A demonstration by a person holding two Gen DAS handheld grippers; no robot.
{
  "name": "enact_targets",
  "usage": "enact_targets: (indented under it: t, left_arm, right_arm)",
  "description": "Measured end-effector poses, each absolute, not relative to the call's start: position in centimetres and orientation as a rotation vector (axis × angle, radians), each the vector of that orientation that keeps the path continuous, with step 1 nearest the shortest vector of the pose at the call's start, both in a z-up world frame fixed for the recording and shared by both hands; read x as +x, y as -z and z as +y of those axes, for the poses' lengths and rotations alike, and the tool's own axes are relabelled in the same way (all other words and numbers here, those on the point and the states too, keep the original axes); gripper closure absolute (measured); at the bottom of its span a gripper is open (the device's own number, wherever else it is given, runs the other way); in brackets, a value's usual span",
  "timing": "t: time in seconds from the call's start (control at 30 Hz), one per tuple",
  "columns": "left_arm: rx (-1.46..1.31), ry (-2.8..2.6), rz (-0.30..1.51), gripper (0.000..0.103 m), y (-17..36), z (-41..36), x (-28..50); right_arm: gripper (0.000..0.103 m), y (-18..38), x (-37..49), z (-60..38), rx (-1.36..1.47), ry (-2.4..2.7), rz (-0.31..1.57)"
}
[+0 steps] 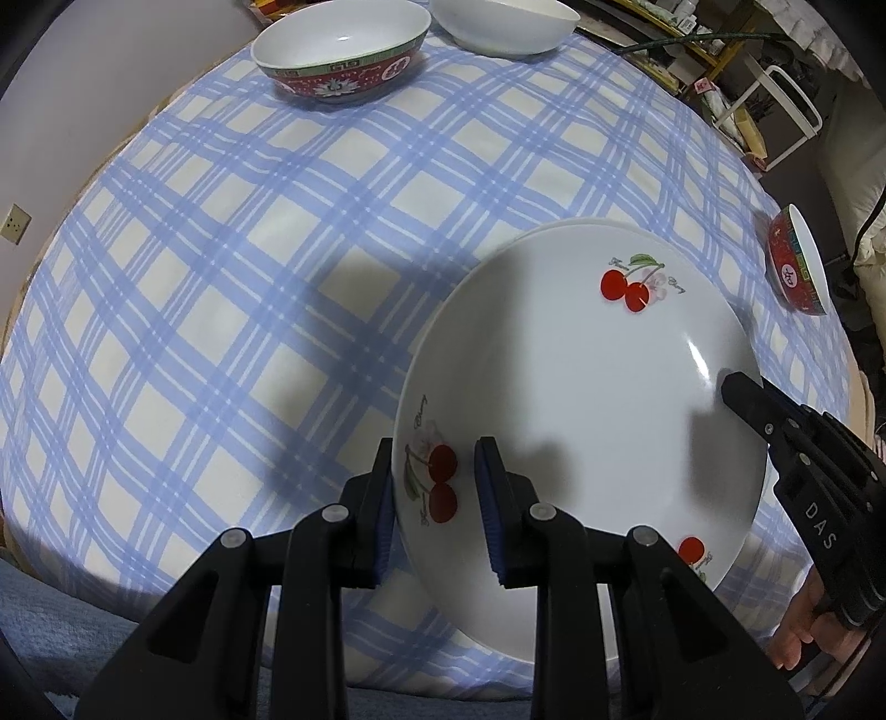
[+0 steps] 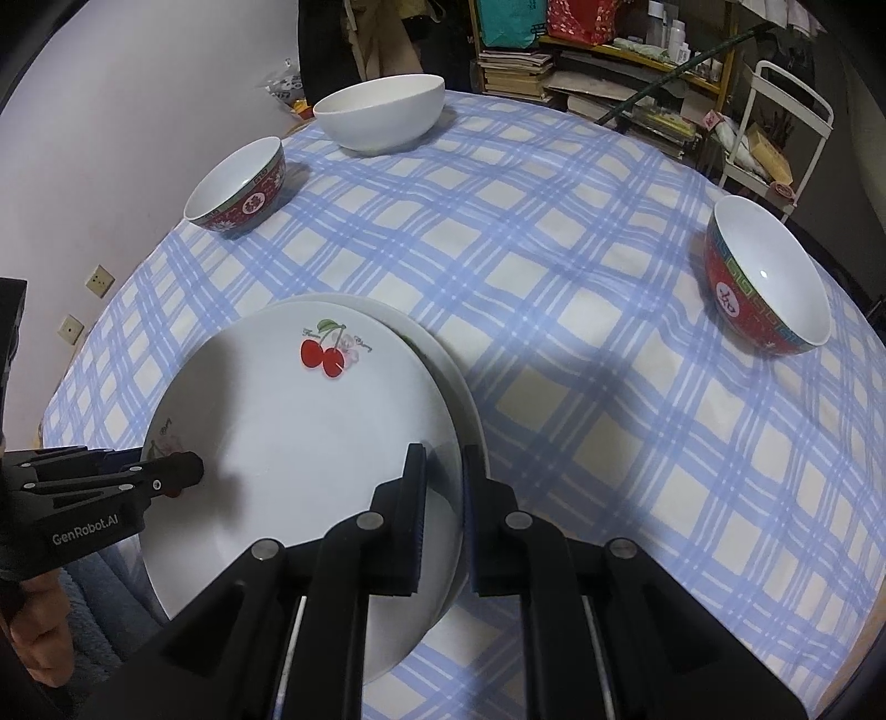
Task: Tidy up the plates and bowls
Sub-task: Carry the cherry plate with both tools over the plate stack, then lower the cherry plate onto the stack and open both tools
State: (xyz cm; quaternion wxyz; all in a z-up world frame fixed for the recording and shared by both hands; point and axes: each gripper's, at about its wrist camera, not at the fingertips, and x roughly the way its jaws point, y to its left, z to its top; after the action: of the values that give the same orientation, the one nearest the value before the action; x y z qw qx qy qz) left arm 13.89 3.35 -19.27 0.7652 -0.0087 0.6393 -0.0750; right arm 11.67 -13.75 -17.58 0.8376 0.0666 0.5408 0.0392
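The cherry plate (image 1: 581, 387) is lying on a second plate (image 2: 459, 382), of which only a thin edge is showing, on the checked table (image 1: 277, 277). The left gripper (image 1: 437, 498) is standing with its jaws a little apart around the plate's left rim. The right gripper (image 2: 443, 515) is clamping the right rim; I cannot tell whether it is catching both plates. Three bowls are standing well apart; the white bowl (image 1: 504, 25) is cut off in the left view.
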Motion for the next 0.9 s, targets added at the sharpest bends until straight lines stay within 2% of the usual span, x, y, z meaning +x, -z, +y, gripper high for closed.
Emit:
enact_targets:
  t: [0.9]
  left_arm:
    - [0.041,0.152,1.354,0.076,18.7,2.5,13.8]
  right_arm:
    - [0.088,16.8,11.8,-13.3,0.063,-0.054,1.094]
